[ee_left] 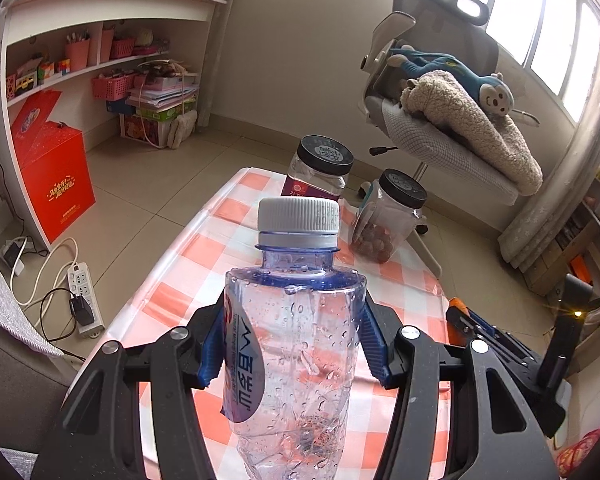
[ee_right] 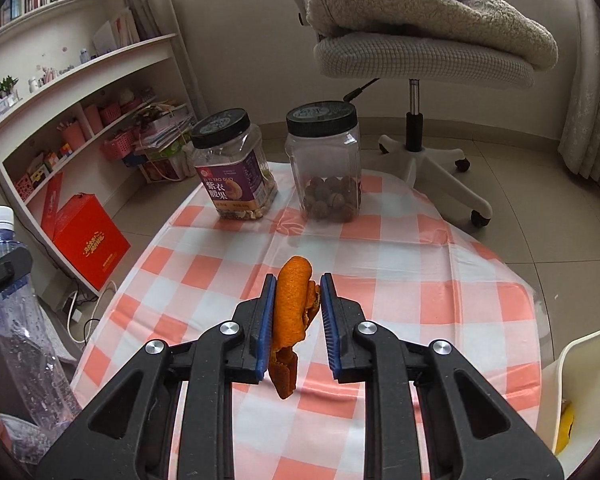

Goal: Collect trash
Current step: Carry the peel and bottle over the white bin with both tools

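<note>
Up close in the left wrist view, a bench (ee_left: 228,248) under a pink-and-white checked cloth stands on a tiled floor, with white shelves at the far left, a red box (ee_left: 56,188) below them, and an office chair (ee_left: 440,136) piled with a fleece blanket and a plush monkey at the far right. Two black-lidded clear jars stand at the far end of the bench. One plastic water bottle (ee_left: 296,336), capped and wet inside, stands upright between the blue pads of the left hand-held gripper (ee_left: 294,344), which clamps its body on both sides.

Next, the right wrist view shows the same checked bench (ee_right: 420,280): one jar with a purple label (ee_right: 232,168) far left, one jar of brown nuts (ee_right: 326,160) just beside it. One piece of orange peel (ee_right: 290,320) hangs squeezed between the narrow-set pads of the right hand-held gripper (ee_right: 294,324), clear above the cloth. A white bin (ee_right: 572,380) edges in near right; the bottle (ee_right: 16,320) shows at the left.
</note>
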The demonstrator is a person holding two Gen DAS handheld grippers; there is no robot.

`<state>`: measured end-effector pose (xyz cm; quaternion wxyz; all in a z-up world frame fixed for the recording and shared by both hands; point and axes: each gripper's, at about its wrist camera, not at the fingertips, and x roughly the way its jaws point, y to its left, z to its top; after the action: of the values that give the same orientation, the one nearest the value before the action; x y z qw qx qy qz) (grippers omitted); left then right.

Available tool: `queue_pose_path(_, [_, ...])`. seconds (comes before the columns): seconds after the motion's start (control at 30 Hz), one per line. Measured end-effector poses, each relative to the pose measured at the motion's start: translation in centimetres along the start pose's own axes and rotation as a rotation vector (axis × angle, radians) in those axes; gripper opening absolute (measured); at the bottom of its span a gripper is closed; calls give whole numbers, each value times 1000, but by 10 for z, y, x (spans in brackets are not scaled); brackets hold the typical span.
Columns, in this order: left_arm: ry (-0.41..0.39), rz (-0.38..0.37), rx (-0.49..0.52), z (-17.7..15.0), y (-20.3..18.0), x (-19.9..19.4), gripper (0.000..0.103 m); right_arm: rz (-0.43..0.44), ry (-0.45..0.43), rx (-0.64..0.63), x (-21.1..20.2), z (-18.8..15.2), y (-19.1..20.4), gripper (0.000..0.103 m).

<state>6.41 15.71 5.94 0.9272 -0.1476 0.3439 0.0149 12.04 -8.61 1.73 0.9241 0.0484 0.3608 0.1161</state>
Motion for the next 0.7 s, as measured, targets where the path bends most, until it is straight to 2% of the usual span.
queue_pose_path(0.3, [-21,-24,85,-14,-32,-2,55,6,-78,-2,-52,-9,-22,21])
queue_pose_path(0.7, [-20,-84,160,-29,-87,4,55,-82,-158,64,-100,-24,-81,21])
